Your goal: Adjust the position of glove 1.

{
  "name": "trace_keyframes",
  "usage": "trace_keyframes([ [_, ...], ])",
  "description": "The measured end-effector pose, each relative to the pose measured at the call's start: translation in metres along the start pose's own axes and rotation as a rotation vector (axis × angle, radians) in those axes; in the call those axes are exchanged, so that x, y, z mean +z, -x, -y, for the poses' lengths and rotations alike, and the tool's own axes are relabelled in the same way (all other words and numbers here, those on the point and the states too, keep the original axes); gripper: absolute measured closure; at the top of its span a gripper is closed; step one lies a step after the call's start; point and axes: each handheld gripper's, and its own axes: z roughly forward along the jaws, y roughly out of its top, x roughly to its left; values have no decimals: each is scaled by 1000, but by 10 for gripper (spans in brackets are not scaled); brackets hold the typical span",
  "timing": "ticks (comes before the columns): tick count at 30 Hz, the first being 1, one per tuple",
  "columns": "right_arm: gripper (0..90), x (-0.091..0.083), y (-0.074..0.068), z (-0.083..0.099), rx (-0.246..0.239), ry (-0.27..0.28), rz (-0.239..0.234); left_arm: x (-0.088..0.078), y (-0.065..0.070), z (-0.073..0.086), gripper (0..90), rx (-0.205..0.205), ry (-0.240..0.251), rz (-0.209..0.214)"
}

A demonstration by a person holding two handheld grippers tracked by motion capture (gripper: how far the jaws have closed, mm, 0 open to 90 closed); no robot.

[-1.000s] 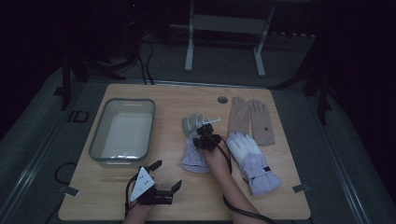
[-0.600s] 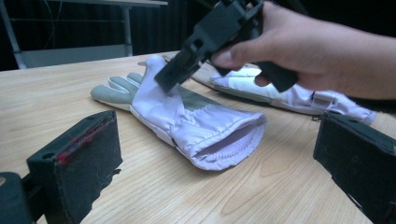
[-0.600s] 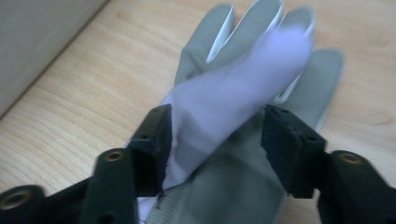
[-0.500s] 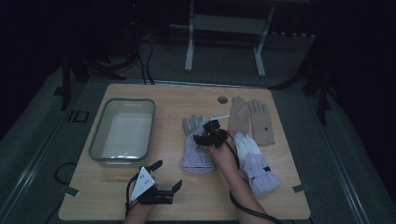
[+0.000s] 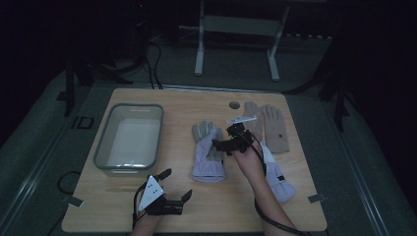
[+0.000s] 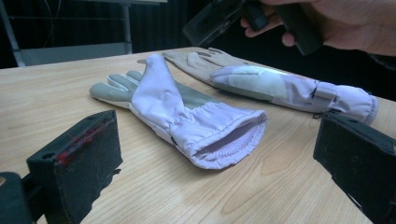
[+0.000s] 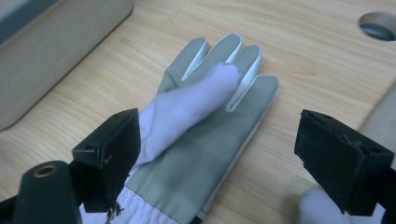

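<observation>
Right gripper [image 5: 231,139], fingers just spread open and empty, hangs over the folded glove [image 5: 209,153]; the fold could spring back. Left gripper [image 5: 172,189] rests open.

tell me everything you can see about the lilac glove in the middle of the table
The lilac glove lies flat on the wooden table, palm up, with a grey palm and fingers, soft padded lilac fabric, a lilac thumb folded across the palm, and an elastic gathered open cuff toward the person. The open right hand-held gripper hovers above it without touching.
</observation>
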Motion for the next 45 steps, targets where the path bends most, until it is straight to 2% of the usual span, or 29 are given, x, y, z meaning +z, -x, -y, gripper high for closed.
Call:
trace_keyframes([
  [6,141,-17,8,2,-1,27,-14,0,0,0,11,-1,-2,2],
  [10,138,-28,14,7,-23,32,12,0,-1,-1,12,-1,5,-2],
  [13,122,-38,22,12,19,33,3,0,-2,-1,11,-5,4,-2],
  [15,107,-44,27,16,24,44,24,0,-2,-1,11,-9,6,4],
  [17,106,-51,31,20,28,57,68,0,-1,-1,11,-14,6,12],
  [19,106,-58,37,26,23,49,54,1,-1,-1,11,-13,4,13],
  [22,126,-66,44,36,2,47,67,1,-2,-1,11,-13,3,12],
  [30,199,-85,68,63,6,63,64,2,-2,0,11,-14,-2,21],
  [33,221,-89,75,73,9,53,63,3,-1,0,11,-14,-1,22],
  [39,229,-89,80,91,-23,15,54,3,-1,0,11,-9,-6,21],
  [43,251,-83,84,109,-29,-38,47,3,0,0,11,-10,-6,19],
  [45,263,-77,87,116,-54,-73,58,3,0,0,11,-8,-8,20],
])
